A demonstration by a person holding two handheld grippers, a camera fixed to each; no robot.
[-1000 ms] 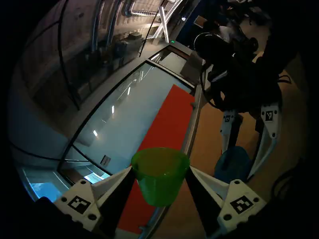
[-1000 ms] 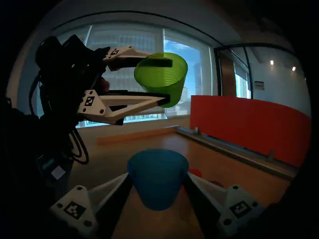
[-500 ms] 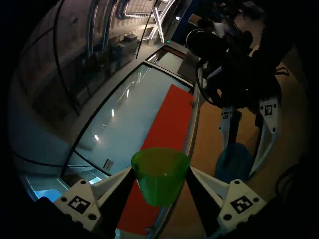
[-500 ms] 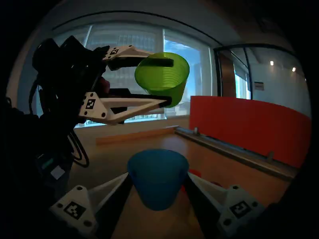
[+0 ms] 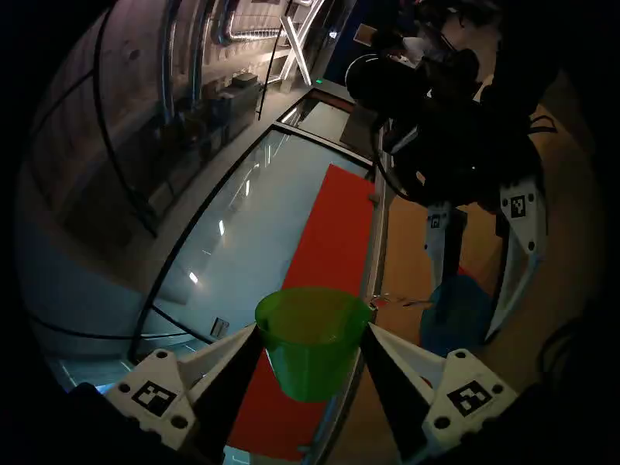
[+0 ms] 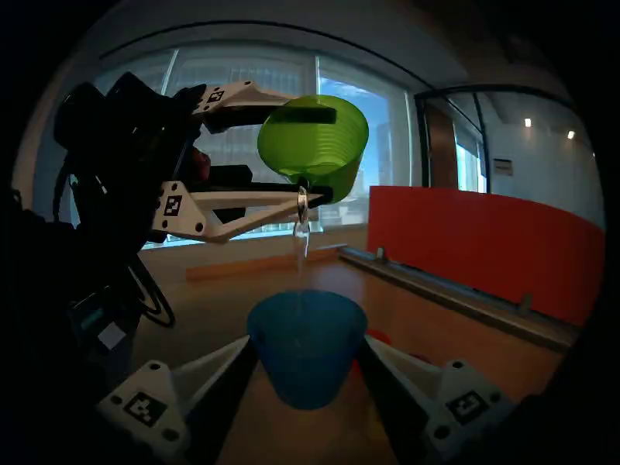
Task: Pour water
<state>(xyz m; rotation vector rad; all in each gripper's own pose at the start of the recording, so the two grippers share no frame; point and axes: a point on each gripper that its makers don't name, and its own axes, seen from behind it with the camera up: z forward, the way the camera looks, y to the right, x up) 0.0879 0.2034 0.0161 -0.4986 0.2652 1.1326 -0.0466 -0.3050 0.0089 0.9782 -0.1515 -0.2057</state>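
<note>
1. The brown wooden desk point(image 6: 232, 298) lies below, with a smooth red board point(image 6: 496, 240) standing along it.
2. My right fingers point(image 6: 217, 372) squeeze the round blue cup point(image 6: 306, 364). It is upright, mouth up, and they hide its sides.
3. My left fingers point(image 6: 248, 209) squeeze the ridged, see-through green cup point(image 6: 310, 143) above it, tipped almost on its side.
4. A thin water stream point(image 6: 299, 240) falls from its rim into the blue cup.

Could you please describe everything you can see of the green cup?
The green cup is translucent plastic, ribbed, tapering toward its base. The left claw is shut on it, one finger on each side. It is held tipped in the air above the blue cup, and a thin stream of water falls from its rim into that cup.
</note>
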